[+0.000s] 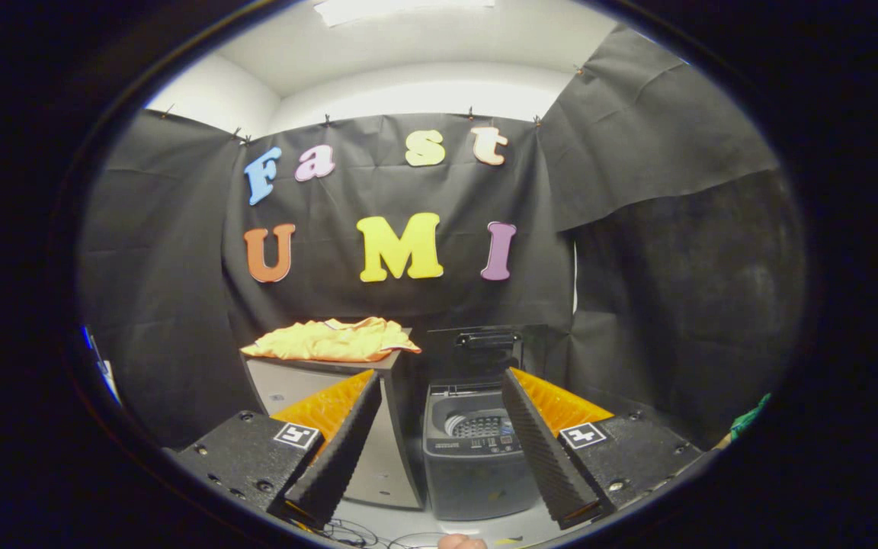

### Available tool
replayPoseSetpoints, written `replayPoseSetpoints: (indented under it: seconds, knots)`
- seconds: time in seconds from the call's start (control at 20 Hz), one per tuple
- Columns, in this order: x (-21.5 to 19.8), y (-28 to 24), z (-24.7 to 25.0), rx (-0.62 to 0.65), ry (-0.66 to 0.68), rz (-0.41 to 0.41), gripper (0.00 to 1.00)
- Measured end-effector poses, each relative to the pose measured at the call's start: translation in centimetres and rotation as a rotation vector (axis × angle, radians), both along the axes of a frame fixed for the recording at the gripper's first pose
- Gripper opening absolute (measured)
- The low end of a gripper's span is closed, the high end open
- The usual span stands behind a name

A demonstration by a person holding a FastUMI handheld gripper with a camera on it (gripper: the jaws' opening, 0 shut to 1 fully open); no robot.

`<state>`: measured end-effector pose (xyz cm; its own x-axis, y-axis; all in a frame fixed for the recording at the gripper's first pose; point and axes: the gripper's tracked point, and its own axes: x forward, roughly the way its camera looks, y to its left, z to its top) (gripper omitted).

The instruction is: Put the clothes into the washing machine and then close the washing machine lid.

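A yellow-orange garment (pixel 332 340) lies crumpled on top of a grey cabinet (pixel 298 385), beyond my left finger. To its right stands a small dark grey top-loading washing machine (pixel 473 457) with its lid (pixel 485 347) raised upright, so the drum (pixel 479 424) is visible inside. My gripper (pixel 439 396) is open and well short of both, its two black ribbed fingers (pixel 344 446) spread wide with the washer seen between them. Nothing is held between the fingers.
Black cloth walls close the booth behind and on both sides. Loose cables (pixel 347 530) lie on the pale floor just in front of the cabinet. A bit of green fabric (pixel 750 419) sits far off to the right.
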<state>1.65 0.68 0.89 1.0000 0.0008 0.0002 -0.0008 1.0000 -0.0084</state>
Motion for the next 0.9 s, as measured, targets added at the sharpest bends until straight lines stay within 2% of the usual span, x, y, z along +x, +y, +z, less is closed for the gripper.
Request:
replayPoseSetpoints:
  seconds: [0.4,0.65,0.9]
  knots:
    - [3.2,3.8,0.3,0.053,0.060,0.049,1.00]
    - [9.0,8.6,2.7,0.062,0.114,0.130,1.00]
    - [17.2,14.1,4.0,0.049,0.192,0.204,1.00]
